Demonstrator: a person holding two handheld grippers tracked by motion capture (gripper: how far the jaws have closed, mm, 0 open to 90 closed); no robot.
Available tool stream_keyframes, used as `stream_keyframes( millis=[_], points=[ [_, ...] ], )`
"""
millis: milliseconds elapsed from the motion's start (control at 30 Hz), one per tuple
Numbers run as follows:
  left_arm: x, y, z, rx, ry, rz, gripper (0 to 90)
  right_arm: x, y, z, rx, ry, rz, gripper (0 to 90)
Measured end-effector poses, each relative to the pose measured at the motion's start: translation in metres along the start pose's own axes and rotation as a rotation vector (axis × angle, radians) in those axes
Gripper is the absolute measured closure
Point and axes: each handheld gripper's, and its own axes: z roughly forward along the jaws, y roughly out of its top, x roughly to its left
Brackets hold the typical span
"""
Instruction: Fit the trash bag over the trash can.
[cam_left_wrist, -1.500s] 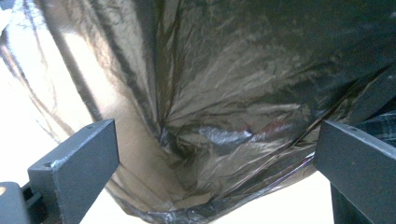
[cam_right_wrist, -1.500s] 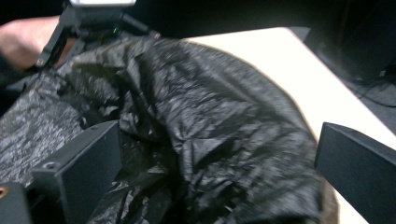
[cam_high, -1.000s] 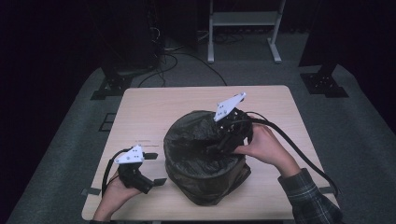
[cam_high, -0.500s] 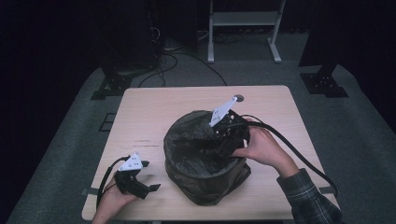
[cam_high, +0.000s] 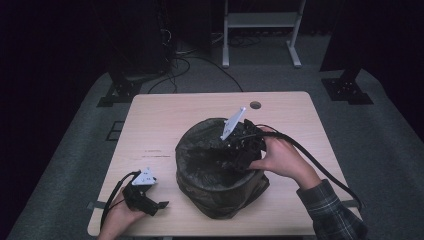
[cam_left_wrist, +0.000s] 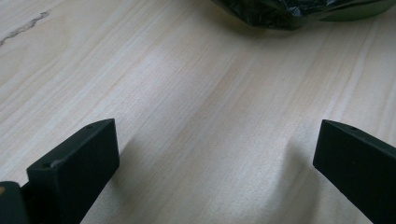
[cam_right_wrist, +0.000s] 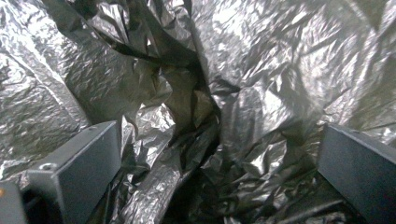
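Note:
A round bin lined with a dark crinkled plastic bag (cam_high: 215, 170) stands on the wooden table (cam_high: 200, 110), toward its front. My right gripper (cam_high: 227, 155) reaches down into the bin's mouth from the right, held by a hand. In the right gripper view its jaws are wide apart over the wrinkled bag liner (cam_right_wrist: 196, 107), with nothing held. My left gripper (cam_high: 155, 205) lies low on the table at the front left, open, its jaws spread over bare wood (cam_left_wrist: 210, 116). The bag's edge (cam_left_wrist: 299, 11) shows at the top of the left gripper view.
A cable hole (cam_high: 255, 105) sits near the table's far edge. Black cables (cam_high: 320, 167) trail from the right gripper off the table's right side. A white metal stand (cam_high: 260, 30) and dark equipment stands are on the grey floor behind.
My left gripper has drawn back toward the table's front left edge, away from the bin. The right gripper has tilted and dipped slightly deeper into the bag.

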Motion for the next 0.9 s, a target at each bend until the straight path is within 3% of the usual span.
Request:
stream_keyframes(
  millis=[200, 333, 533, 667, 900],
  points=[
    [0.000, -0.001, 0.001, -0.009, 0.015, 0.011, 0.0, -0.001, -0.001, 0.005, 0.056, 0.004, 0.005, 0.0],
    [0.000, -0.002, 0.001, -0.014, 0.016, 0.012, 0.0, 0.001, -0.001, 0.008, 0.092, -0.023, -0.024, 0.0],
    [0.001, -0.002, 0.001, -0.020, 0.012, 0.016, 0.0, 0.002, -0.003, 0.012, 0.237, -0.069, -0.059, 0.0],
    [0.001, -0.005, 0.002, -0.051, 0.013, 0.017, 0.0, 0.002, -0.003, 0.012, 0.227, -0.069, -0.058, 0.0],
    [0.000, -0.006, 0.002, -0.065, 0.016, 0.014, 0.0, 0.000, 0.002, 0.005, 0.125, -0.038, -0.034, 0.0]
  ],
)
